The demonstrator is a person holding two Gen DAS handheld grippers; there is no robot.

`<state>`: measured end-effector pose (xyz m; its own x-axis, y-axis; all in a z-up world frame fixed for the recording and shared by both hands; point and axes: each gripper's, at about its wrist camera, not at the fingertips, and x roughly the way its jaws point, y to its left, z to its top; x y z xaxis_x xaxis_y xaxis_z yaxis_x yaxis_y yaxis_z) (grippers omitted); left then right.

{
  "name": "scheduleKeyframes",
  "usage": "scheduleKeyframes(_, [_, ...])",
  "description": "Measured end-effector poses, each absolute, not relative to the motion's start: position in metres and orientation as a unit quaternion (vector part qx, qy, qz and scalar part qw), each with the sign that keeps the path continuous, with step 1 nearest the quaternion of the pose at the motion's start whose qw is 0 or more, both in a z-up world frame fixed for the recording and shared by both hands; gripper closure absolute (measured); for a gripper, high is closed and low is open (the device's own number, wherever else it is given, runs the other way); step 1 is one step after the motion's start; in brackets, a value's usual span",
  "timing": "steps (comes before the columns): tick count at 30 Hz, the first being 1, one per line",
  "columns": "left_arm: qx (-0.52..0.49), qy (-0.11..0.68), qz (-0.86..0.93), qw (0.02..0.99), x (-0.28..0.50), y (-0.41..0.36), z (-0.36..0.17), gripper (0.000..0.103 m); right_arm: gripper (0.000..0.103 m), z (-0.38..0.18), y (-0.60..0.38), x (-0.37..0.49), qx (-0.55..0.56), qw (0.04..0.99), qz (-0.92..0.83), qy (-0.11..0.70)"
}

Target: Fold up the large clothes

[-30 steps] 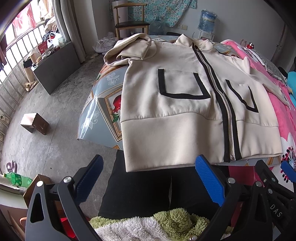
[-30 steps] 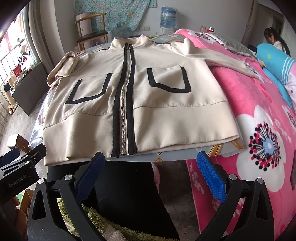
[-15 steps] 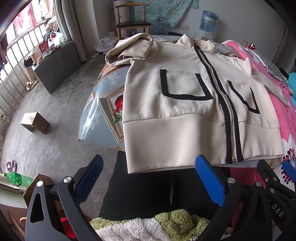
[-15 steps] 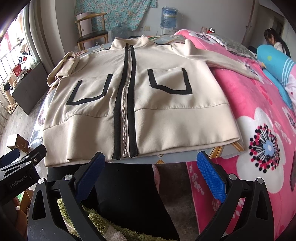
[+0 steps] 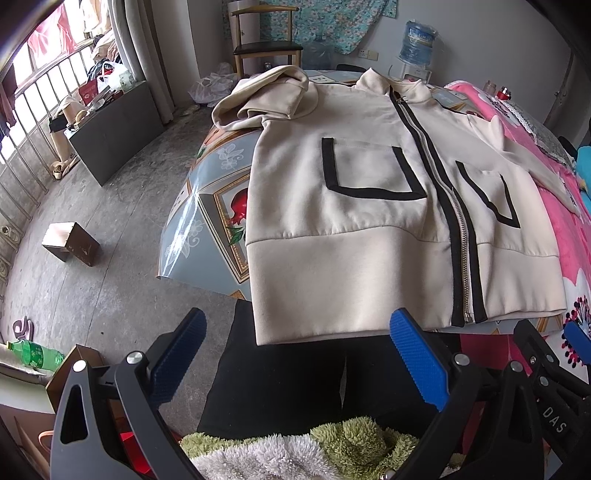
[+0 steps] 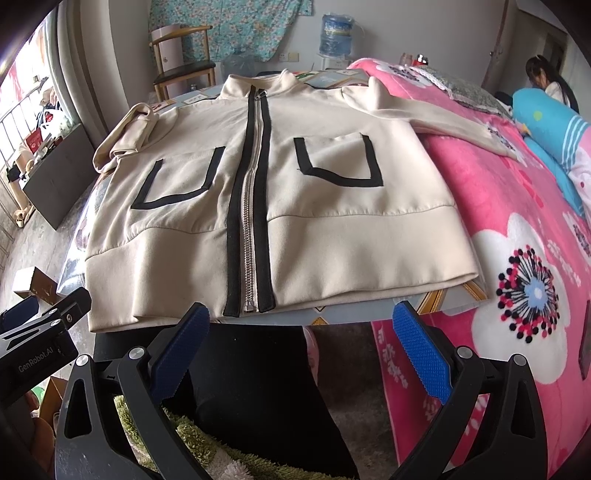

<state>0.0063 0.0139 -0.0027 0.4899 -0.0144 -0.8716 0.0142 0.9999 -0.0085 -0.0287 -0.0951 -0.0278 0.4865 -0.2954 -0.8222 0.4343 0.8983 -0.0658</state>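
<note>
- The left gripper [image 5: 295,354] is held low at the near edge of the table, its blue-padded fingers spread wide with nothing between them; it points up along the left half of the garment.
- The right gripper [image 6: 301,341] sits level beside it, jaws just as wide apart and empty, aimed roughly at the bottom of the zip [image 6: 248,221].
- Below both grippers the holder's hands are cut off by the frame — only black trousers [image 5: 280,384] and a fuzzy green-and-white top [image 5: 314,450] show.
- The cream jacket [image 6: 314,240] lies flat, front up and zipped, just beyond the fingertips and not touching them; its hem hangs slightly over the near table edge.
- Two black-outlined pockets flank the zip, one to each side.
- The jacket's sleeve on the left [image 5: 266,99] is folded in on itself near the shoulder; the other sleeve [image 6: 443,122] stretches out onto the pink flowered blanket [image 6: 524,240], its cuff hard to make out.
- The patterned tablecloth [image 5: 207,214] shows only at the left side and near corner — the rest is hidden under the jacket.
- Further off stand a wooden chair [image 5: 266,40] and a water bottle [image 6: 335,35] against the wall.
</note>
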Motion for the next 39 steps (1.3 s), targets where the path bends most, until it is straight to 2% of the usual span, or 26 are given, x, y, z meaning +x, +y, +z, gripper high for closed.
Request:
scheduleKeyframes(17, [0.002,0.510,-0.021,0.860,0.045,0.021,-0.003,0.005,0.007,-0.013,-0.103,0.002,0.076,0.855,-0.239,0.453])
scheduleKeyframes(31, [0.006,0.498,-0.010,0.867,0.108,0.032,0.003,0.005,0.007,-0.001,-0.100,0.072,0.023,0.860,-0.238,0.450])
scheduleKeyframes(35, [0.000,0.475,-0.014,0.880,0.125,0.042,0.002,0.005,0.007,-0.005,-0.104,0.097,0.033,0.863,-0.195,0.466])
scheduleKeyframes(39, [-0.001,0.416,-0.016,0.909,0.135,0.062,0.006,0.005,0.007,0.005,-0.104,0.129,0.050,0.895,-0.106,0.431])
